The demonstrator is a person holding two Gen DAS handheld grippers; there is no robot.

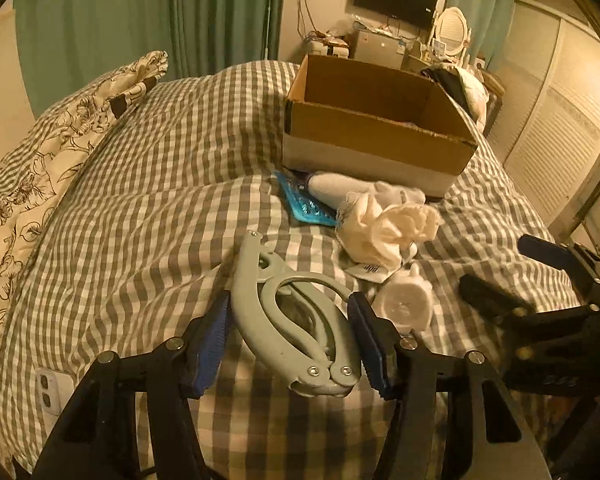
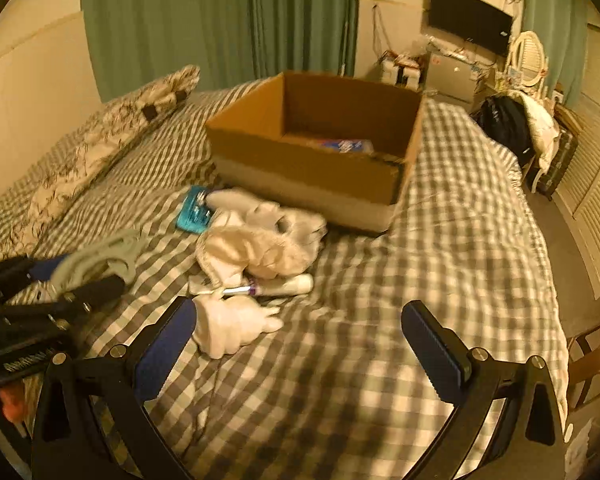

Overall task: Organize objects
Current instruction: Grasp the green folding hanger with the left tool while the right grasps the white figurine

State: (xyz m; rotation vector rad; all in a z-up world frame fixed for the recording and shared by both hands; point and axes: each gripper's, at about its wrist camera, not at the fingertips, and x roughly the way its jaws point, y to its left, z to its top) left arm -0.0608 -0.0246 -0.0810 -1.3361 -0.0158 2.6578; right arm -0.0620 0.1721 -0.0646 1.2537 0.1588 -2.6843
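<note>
My left gripper is shut on a grey folding hanger, its blue pads pressing both sides, just above the checked bedspread. An open cardboard box stands further back; in the right wrist view the box holds a blue packet. In front of it lie a blue blister pack, crumpled white cloth, a white tube and a small white figurine. My right gripper is open and empty, its left finger beside the figurine.
A floral pillow lies along the bed's left side. A white phone rests on the bedspread at the lower left. Green curtains, a wall television, a dresser with a mirror and louvred wardrobe doors stand beyond the bed.
</note>
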